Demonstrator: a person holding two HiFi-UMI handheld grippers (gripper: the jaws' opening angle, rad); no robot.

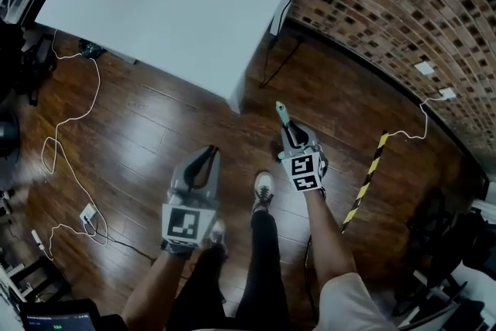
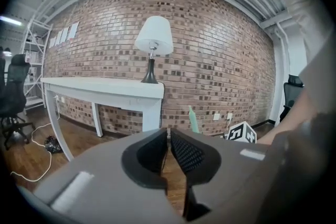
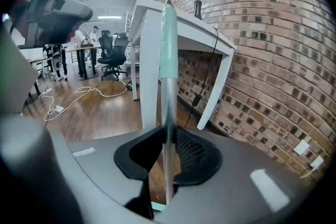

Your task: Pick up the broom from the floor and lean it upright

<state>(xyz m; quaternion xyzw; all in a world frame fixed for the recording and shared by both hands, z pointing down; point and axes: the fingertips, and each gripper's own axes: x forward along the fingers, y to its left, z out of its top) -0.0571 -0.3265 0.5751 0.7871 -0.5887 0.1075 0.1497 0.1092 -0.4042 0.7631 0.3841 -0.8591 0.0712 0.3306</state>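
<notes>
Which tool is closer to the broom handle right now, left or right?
Right. The right tool is clamped on the broom handle, which runs up between its jaws. The left tool is shut on nothing, off to the handle's left and not touching it.

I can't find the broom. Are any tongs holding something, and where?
The right tongs clamp the broom by its metal pole, below the mint-green tip. The left tongs hold nothing.

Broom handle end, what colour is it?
The handle end is mint green, on a silver pole; best in the right gripper view.
</notes>
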